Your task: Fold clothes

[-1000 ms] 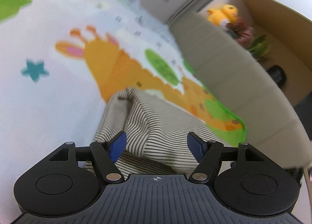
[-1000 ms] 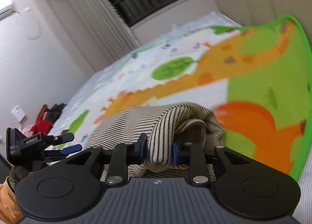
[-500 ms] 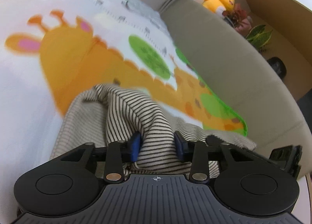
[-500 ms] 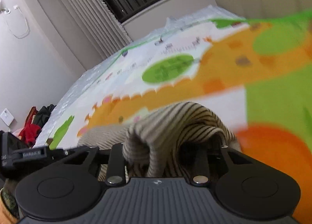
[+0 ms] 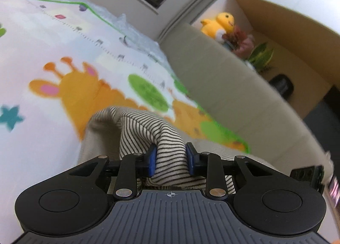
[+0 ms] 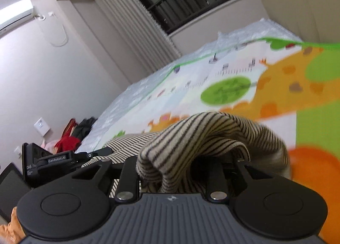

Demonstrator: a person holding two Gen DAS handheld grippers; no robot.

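Note:
A cream garment with thin black stripes lies on a colourful giraffe play mat. My left gripper is shut on a raised fold of it, blue pads pressing both sides. My right gripper is shut on another bunched part of the striped garment, which drapes over and hides its fingertips. The left gripper also shows at the left of the right wrist view, beside the cloth.
A beige sofa back runs along the mat's right side, with a yellow plush toy and plants behind it. A pile of red and dark clothes lies by the far wall. A window with curtains is ahead.
My left gripper went from open over the garment to shut on a fold and lifted it. My right gripper stayed shut on the cloth and raised it, bunching it up.

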